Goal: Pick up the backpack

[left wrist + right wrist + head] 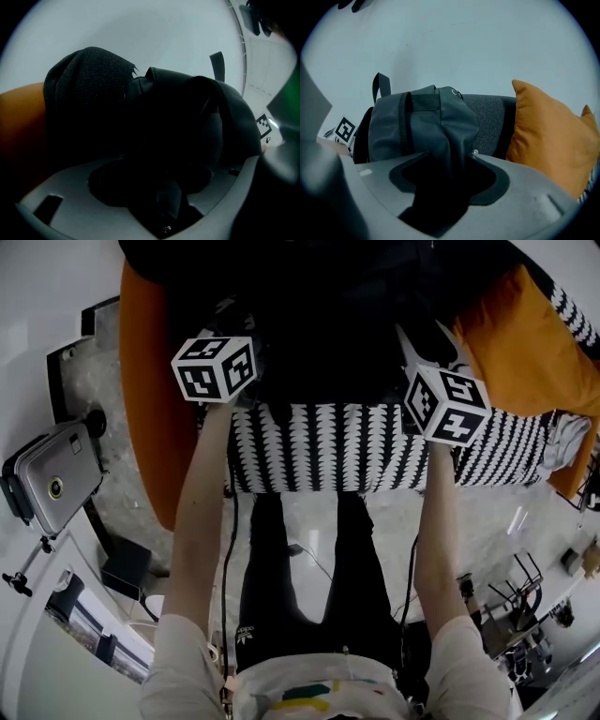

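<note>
The dark backpack [328, 324] stands at the back of the sofa [145, 409], beside an orange cushion [543, 136]. The left gripper [154, 192] and right gripper [440, 187] flank it. Their jaws are wide apart, with backpack fabric in both gaps, not clamped.

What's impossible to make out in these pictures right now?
Left gripper fingers: left gripper view, too dark; backpack fabric fills the gap, so contact is unclear.
Backpack's full shape: head view, black, cut off by the top edge.
Floor clutter: head view, right edge, too small.
</note>
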